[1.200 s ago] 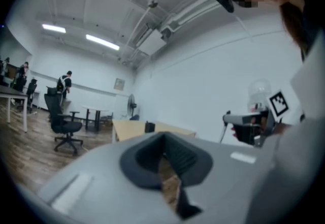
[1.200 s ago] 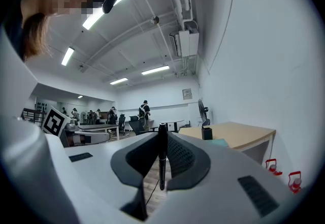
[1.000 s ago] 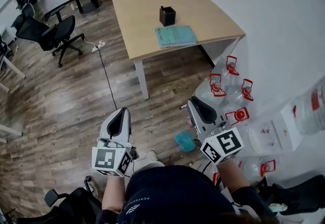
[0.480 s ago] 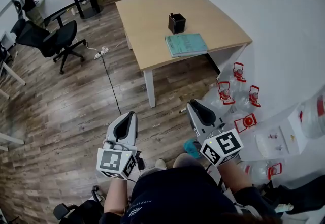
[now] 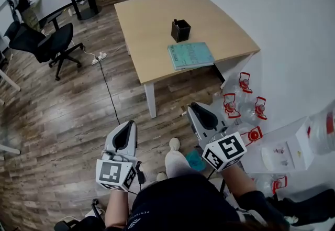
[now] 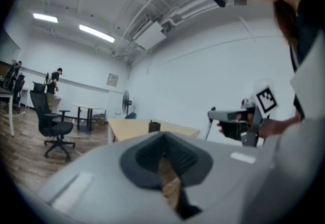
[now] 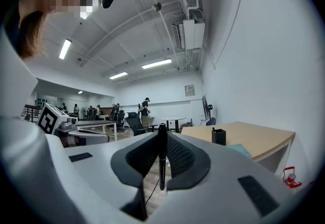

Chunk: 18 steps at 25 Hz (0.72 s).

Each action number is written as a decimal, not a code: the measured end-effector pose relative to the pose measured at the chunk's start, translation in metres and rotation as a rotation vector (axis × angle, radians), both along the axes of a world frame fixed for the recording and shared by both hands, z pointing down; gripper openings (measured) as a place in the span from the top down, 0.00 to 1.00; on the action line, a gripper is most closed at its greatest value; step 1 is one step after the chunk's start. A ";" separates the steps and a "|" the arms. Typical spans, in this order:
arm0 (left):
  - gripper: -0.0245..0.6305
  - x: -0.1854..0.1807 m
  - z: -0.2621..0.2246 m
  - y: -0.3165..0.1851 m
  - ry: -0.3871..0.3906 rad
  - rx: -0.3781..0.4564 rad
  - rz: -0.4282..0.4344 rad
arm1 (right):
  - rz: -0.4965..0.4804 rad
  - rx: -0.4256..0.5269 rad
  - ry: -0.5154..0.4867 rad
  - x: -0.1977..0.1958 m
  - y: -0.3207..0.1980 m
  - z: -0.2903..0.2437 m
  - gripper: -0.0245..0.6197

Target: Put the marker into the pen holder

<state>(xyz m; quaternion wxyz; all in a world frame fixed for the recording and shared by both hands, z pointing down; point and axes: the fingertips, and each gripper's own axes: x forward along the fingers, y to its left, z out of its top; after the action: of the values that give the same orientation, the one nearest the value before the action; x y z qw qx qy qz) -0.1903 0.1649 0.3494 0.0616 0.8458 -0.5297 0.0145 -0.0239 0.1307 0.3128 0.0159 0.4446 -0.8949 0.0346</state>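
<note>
Standing upright, the thin black marker (image 7: 161,159) is pinched between the jaws of the right gripper (image 5: 196,113). The left gripper (image 5: 125,128) is closed on nothing. Both are held low before the body, side by side, aimed at the far table (image 5: 152,62). There the pen holder (image 5: 180,30) stands, well apart from the marker.
</note>
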 end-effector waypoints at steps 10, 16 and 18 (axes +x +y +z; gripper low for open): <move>0.95 0.013 -0.007 -0.114 -0.012 -0.006 -0.027 | -0.054 -0.006 -0.011 0.008 -0.113 -0.001 0.90; 0.95 0.045 -0.008 -0.186 0.000 -0.022 -0.017 | -0.061 -0.014 -0.018 0.033 -0.182 -0.004 0.90; 0.95 0.055 -0.009 -0.208 0.011 -0.021 -0.015 | -0.062 -0.016 -0.019 0.042 -0.202 -0.003 0.90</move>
<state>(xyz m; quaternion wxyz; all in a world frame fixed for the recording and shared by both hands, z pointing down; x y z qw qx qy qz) -0.1350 -0.0427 0.3407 0.0733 0.8413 -0.5353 0.0149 0.0180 -0.0711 0.3098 0.0119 0.4160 -0.9082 0.0453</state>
